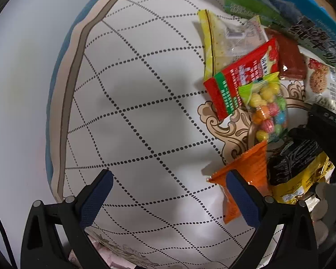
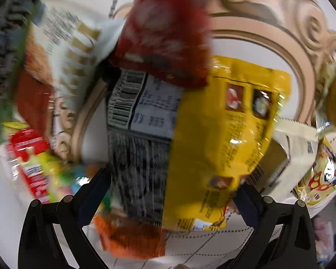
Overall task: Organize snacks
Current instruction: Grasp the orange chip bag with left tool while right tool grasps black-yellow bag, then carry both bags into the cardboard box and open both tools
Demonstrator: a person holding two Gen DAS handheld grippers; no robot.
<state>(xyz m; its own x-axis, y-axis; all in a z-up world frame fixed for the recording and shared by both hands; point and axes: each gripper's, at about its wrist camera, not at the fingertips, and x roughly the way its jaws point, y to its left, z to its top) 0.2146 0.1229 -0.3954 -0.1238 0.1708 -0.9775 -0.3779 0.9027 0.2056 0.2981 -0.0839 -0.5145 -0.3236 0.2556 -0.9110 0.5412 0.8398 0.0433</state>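
A heap of snack packets lies on a white tablecloth [image 1: 145, 112] with dotted lines. In the left wrist view I see a red-and-green packet [image 1: 239, 78], a clear bag of coloured candy balls [image 1: 268, 109], an orange packet [image 1: 246, 174] and a yellow-and-black packet [image 1: 295, 168]. My left gripper [image 1: 170, 199] is open and empty, over bare cloth left of the heap; its right finger overlaps the orange packet. In the blurred right wrist view, my right gripper [image 2: 174, 192] has its jaws on either side of the yellow-and-black packet [image 2: 224, 134], which fills the gap.
A large blue-and-green bag [image 1: 268, 4] lies at the far right of the heap. A dark red packet [image 1: 289, 56], a cookie packet [image 1: 322, 83] and a yellow-edged clear packet [image 1: 215, 40] lie nearby. In the right wrist view, a white packet [image 2: 298, 152] lies at right.
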